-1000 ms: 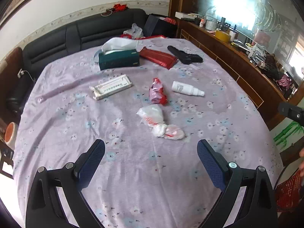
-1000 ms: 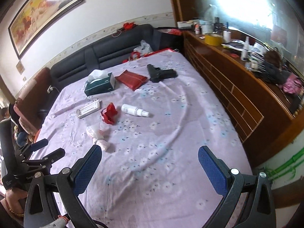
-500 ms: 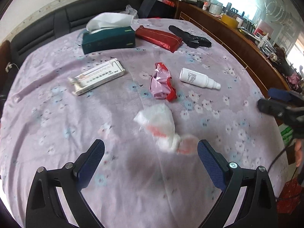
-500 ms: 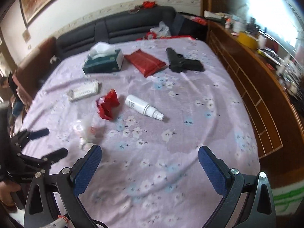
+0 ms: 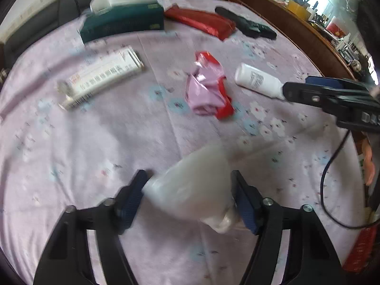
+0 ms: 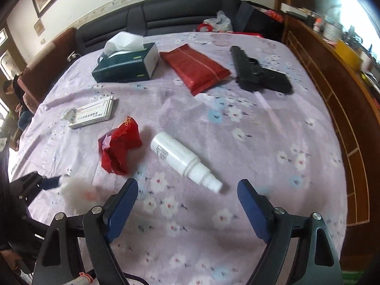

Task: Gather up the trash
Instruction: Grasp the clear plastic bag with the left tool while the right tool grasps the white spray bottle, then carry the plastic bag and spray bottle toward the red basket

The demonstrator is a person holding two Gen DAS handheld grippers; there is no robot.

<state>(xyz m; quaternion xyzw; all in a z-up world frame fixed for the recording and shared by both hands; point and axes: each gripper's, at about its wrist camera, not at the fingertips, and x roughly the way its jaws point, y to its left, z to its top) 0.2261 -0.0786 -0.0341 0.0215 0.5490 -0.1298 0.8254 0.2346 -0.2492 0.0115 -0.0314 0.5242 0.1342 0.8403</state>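
blurred white bag (image 5: pixel 194 185) hides whether the pads (image 5: pixel 244 204) press it.

Both wrist views steeply down, sharing tablecloth (image 5: pixel 71 142)

The left gripper (image 5: pixel 190 197) has just been closing, and a blurred clear plastic bag (image 5: pixel 197 185) fills the space between its fingers (image 5: pixel 133 197), touching both blue pads. Beyond it on the lilac flowered cloth (image 5: pixel 71 147) lie a crumpled red and pink wrapper (image 5: pixel 209 87), a white spray bottle (image 5: pixel 257 80) to its right, and a long white box (image 5: pixel 102 76) to its left. Farther back sit a green tissue box (image 5: pixel 123 21), a red pouch (image 5: pixel 201 22) and a black pistol-shaped object (image 5: pixel 247 26). The right gripper (image 5: pixel 332 97) reaches in from the right edge, near the bottle's nozzle.
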